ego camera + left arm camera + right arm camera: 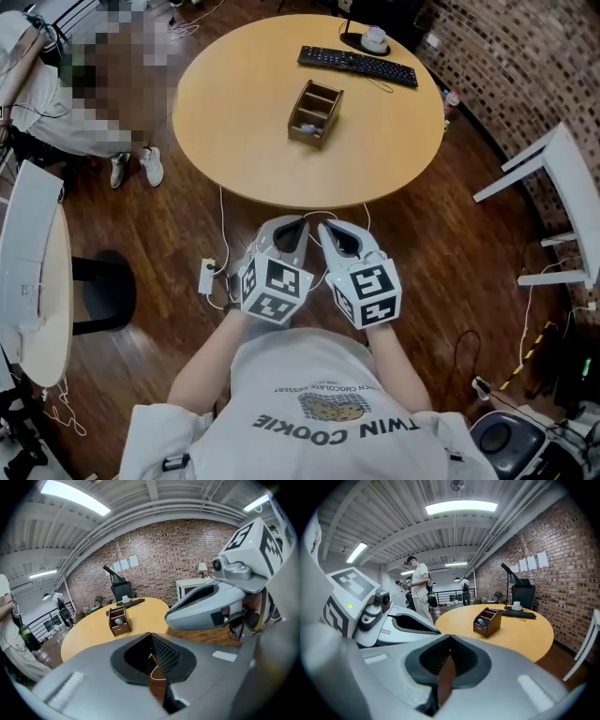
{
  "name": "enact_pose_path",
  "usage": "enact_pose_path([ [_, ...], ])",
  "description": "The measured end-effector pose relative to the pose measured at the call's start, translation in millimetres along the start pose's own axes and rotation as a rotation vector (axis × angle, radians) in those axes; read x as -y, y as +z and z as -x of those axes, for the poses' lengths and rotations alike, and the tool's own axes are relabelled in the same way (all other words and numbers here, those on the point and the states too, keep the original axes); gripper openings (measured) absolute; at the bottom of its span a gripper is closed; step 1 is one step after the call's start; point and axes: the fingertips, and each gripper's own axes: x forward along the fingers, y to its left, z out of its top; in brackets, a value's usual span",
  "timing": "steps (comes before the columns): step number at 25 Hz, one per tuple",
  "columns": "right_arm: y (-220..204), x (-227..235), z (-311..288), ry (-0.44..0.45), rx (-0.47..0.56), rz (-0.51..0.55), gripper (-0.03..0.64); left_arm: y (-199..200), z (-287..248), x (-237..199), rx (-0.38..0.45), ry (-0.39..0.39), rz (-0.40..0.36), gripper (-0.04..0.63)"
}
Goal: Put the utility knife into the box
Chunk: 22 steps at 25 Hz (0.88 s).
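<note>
While the round table (234,141) bears a black keyboard (357,65) at its far edge, the left gripper (296,225) and right gripper (329,231) hover side by side off its near edge, both clenched on nothing. The wooden box (315,113) stands near the tabletop's middle. A small grey thing (118,621) lies in one compartment; whether it is the utility knife I cannot tell.

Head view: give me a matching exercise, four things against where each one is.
1 box
2 keyboard
3 white power strip
4 white frame

A on the floor, on the near side of the table
B at the table's far edge
C on the floor, right of the table
D around the middle of the table

Pairs: 1-D, 2-B, 3-A, 4-C.
</note>
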Motion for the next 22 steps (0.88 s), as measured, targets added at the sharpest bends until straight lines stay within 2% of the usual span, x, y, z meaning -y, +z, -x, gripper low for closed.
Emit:
enact_pose_path([
  [14,-30,-31,68,0.103,0.04,-0.009,0.002,-2,66,61,0.084,0.202,0.23,0.008],
  [22,-45,-60,104,0.143,0.056,-0.001,0.002,-10,99,99,0.1,0.247,0.268,0.008],
])
